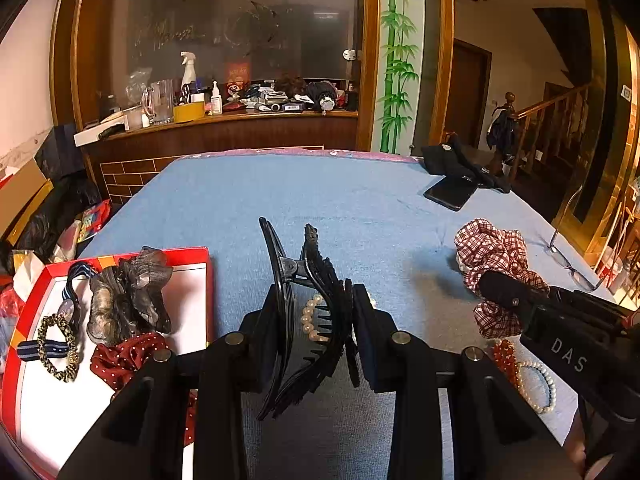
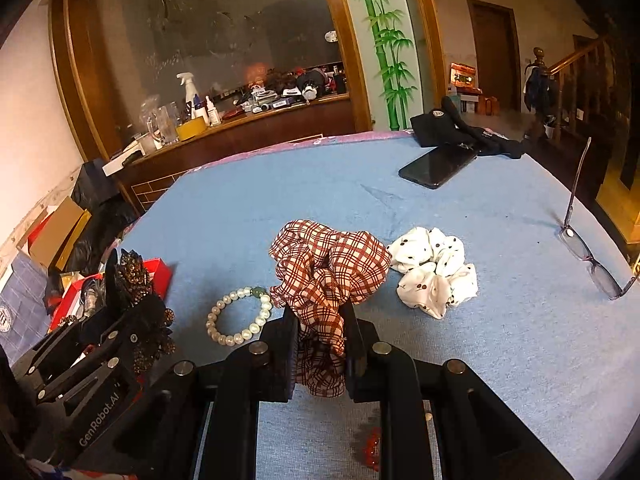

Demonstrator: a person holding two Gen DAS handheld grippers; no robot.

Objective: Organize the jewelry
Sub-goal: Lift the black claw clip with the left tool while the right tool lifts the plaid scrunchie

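My left gripper [image 1: 314,320] is shut on a large black hair clip [image 1: 308,300] and holds it above the blue cloth, just right of the red box [image 1: 192,254]. The box holds a grey claw clip [image 1: 128,296], a dotted red scrunchie [image 1: 128,354], a gold hair tie [image 1: 56,346] and a striped band. My right gripper [image 2: 322,334] is shut on a red plaid scrunchie [image 2: 328,268]. A pearl bracelet [image 2: 238,316] lies left of it and a white dotted scrunchie [image 2: 436,270] lies to its right. The right gripper also shows in the left wrist view [image 1: 504,292].
A black phone [image 2: 438,166] and dark cloth [image 2: 452,124] lie at the far side of the table [image 2: 280,192]. Glasses [image 2: 592,256] sit at the right edge. Red beads [image 1: 504,354] and another pearl bracelet [image 1: 538,384] lie near the front right. A cluttered counter stands behind.
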